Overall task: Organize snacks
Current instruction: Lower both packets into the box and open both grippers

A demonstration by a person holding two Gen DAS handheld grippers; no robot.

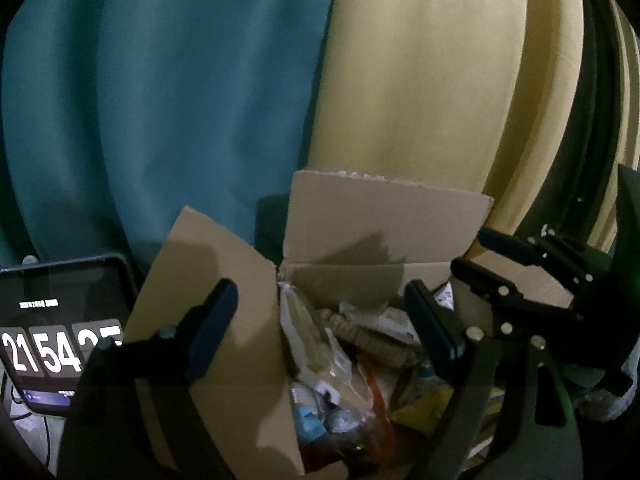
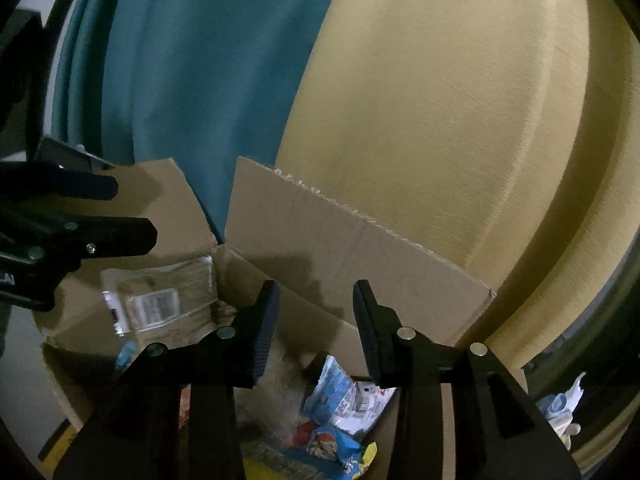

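Note:
An open cardboard box (image 1: pixel 384 216) (image 2: pixel 340 248) with raised flaps holds several snack packets. In the left wrist view a clear packet (image 1: pixel 312 340), brown wafers (image 1: pixel 380 340) and an orange wrapper (image 1: pixel 376 396) lie inside. The right wrist view shows a clear biscuit packet (image 2: pixel 160 300) leaning on the left flap and blue-and-white packets (image 2: pixel 340 396) on the bottom. My left gripper (image 1: pixel 324 328) (image 2: pixel 132 212) hovers open over the box's left side, nothing between its pads. My right gripper (image 2: pixel 316 320) (image 1: pixel 472 254) stands open above the box's right side, holding nothing.
A tablet (image 1: pixel 52 320) showing a clock stands left of the box. Behind it hang a teal fabric (image 1: pixel 160 100) and a yellow fabric (image 1: pixel 420 80). A dark curved frame (image 1: pixel 592 120) runs down the right. A crumpled blue-white wrapper (image 2: pixel 560 404) lies outside the box at right.

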